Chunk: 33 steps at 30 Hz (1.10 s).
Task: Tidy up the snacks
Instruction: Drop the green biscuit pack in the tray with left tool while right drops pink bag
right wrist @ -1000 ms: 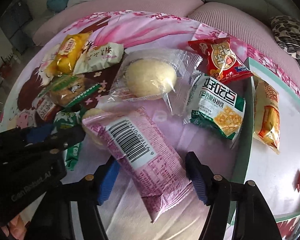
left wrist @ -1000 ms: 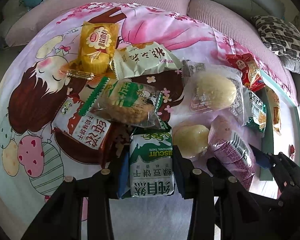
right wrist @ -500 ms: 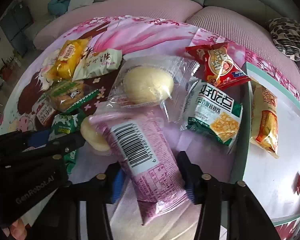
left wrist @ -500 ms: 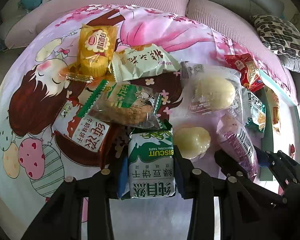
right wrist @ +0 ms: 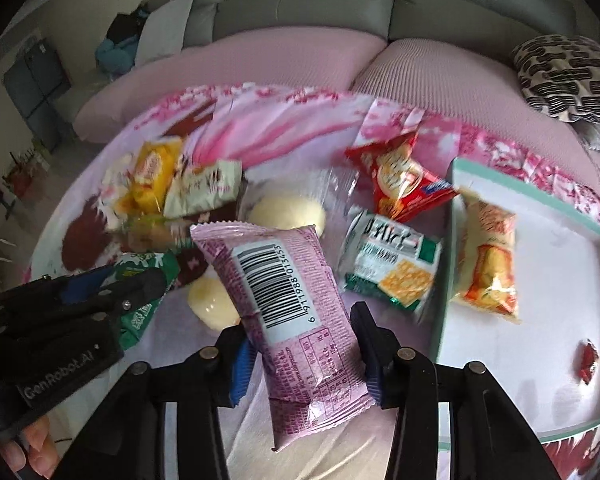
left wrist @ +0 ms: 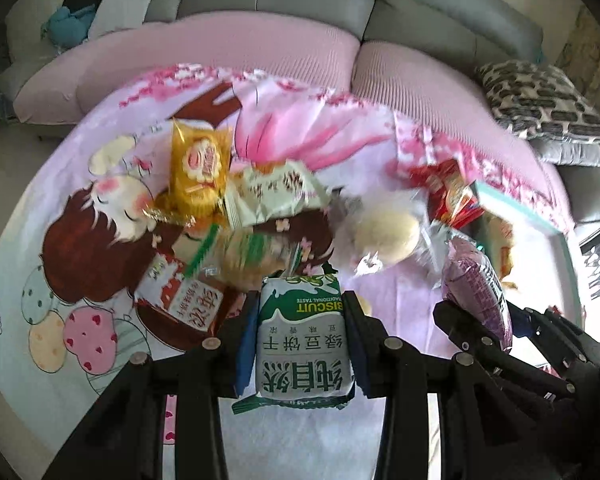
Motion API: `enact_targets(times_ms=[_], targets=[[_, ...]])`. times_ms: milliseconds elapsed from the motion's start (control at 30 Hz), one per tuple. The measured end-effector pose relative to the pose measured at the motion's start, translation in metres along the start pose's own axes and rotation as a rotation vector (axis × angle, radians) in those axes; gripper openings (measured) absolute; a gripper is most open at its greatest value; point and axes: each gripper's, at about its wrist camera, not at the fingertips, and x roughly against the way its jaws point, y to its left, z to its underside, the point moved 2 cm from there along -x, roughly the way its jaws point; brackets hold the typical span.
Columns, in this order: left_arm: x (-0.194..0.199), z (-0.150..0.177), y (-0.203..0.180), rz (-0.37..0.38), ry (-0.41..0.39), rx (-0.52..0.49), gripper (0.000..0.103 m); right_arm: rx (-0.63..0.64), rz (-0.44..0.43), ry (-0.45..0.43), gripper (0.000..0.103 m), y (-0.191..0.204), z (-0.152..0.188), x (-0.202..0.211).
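Observation:
My left gripper (left wrist: 300, 344) is shut on a green and white biscuit pack (left wrist: 302, 340) and holds it above the cartoon cloth. My right gripper (right wrist: 302, 356) is shut on a pink wrapped snack (right wrist: 288, 312) with a barcode, lifted off the cloth; it also shows in the left wrist view (left wrist: 478, 288). A white tray with a teal rim (right wrist: 564, 312) lies to the right and holds a yellow-orange snack pack (right wrist: 488, 256). More snacks lie on the cloth: a green cracker pack (right wrist: 392, 264), a red pack (right wrist: 400, 176), wrapped buns (right wrist: 288, 212), a yellow cake pack (left wrist: 200, 168).
A pink and grey sofa (left wrist: 284, 12) curves behind the cloth, with a patterned cushion (left wrist: 540, 100) at the right. A small red wrapper (right wrist: 588, 362) lies in the tray. The left gripper body (right wrist: 60, 320) sits close at the left of the right wrist view.
Both grippers have risen with their packs. The right gripper closed on the pink snack and lifted it off the cloth. The view now shows more of the sofa.

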Motion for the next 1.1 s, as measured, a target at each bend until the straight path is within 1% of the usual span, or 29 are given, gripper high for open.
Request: enact_targets(times_ms=[200, 367, 467, 567, 600, 733, 833, 933, 1100], targets=[[0.025, -0.013, -0.017, 0.03, -0.104, -0.019, 0.041, -0.037, 0.003, -0.054, 0.048, -0.009, -0.006, 0.019], [0.031, -0.018, -0.044, 0.063, -0.141, -0.069, 0.041, -0.079, 0.024, -0.087, 0.048, -0.024, -0.007, 0.032], [0.03, -0.02, -0.063, 0.086, -0.156, -0.102, 0.041, -0.123, 0.052, -0.106, 0.048, -0.041, -0.006, 0.04], [0.025, -0.022, -0.084, 0.115, -0.172, -0.124, 0.041, -0.18, 0.087, -0.112, 0.048, -0.065, -0.001, 0.044], [0.021, -0.023, -0.093, 0.123, -0.171, -0.139, 0.041, -0.205, 0.117, -0.108, 0.048, -0.076, 0.002, 0.045], [0.009, -0.018, -0.121, 0.148, -0.156, -0.191, 0.041, -0.301, 0.165, -0.109, 0.048, -0.112, 0.014, 0.049], [0.003, -0.012, -0.144, 0.172, -0.143, -0.236, 0.041, -0.362, 0.229, -0.112, 0.048, -0.139, 0.025, 0.056], [-0.001, -0.003, -0.167, 0.196, -0.138, -0.288, 0.041, -0.451, 0.266, -0.109, 0.048, -0.171, 0.042, 0.06], [-0.006, 0.012, -0.202, 0.236, -0.131, -0.363, 0.041, -0.592, 0.385, -0.098, 0.048, -0.221, 0.074, 0.073]])
